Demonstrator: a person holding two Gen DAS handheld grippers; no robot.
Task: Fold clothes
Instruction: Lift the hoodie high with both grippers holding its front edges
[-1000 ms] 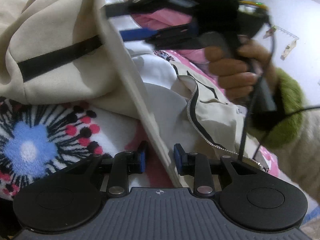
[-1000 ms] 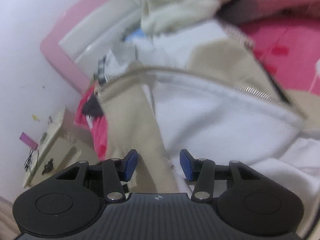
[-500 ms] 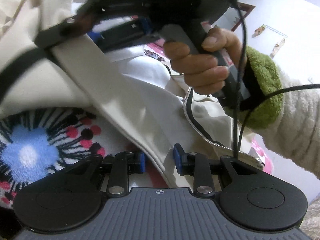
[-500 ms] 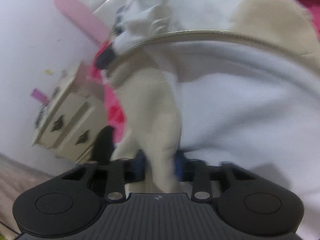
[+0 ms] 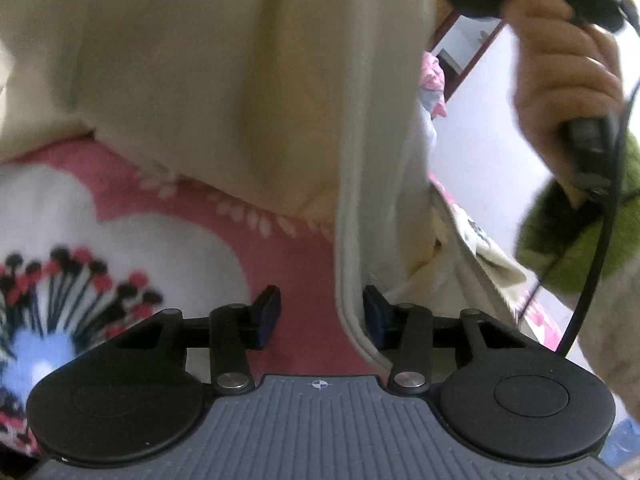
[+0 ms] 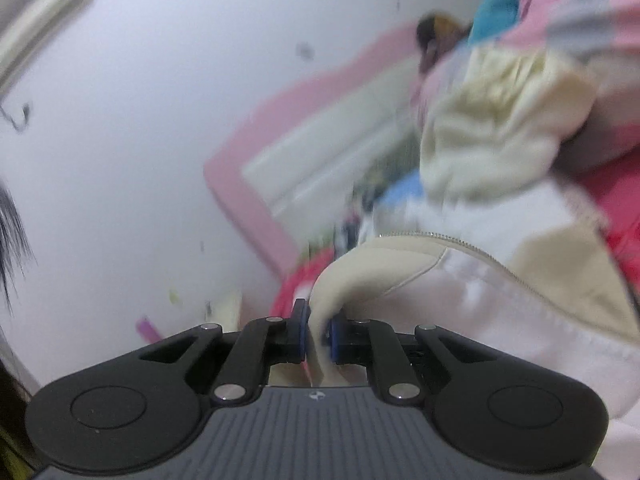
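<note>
I am pinching a bunched edge of the cream zip-front fleece jacket (image 6: 420, 264) in my right gripper (image 6: 318, 338); its jaws have just been closing and are now standing narrow, both blue pads pressing the fabric. The garment is hanging partly lifted over the pink flowered plush blanket (image 5: 192, 248) on the bed, its white lining and metal zip trailing away to the right in the right wrist view.

My left gripper (image 5: 320, 316) is standing at a middling gap, its jaws having just been opening. The jacket's stitched hem is running down between them, lying against the right pad only, so nothing is being clamped there.

I am judging the jacket as soft, thick and limp, light enough for one pinch yet inclined to sag and twist wherever it is unsupported. The zip line and the doubled hem are looking like the firmest places to take hold, since loose fleece could creep out of the pads. The hand (image 5: 560, 64) with the green fuzzy cuff (image 5: 580, 232) is holding the other tool high.
</note>
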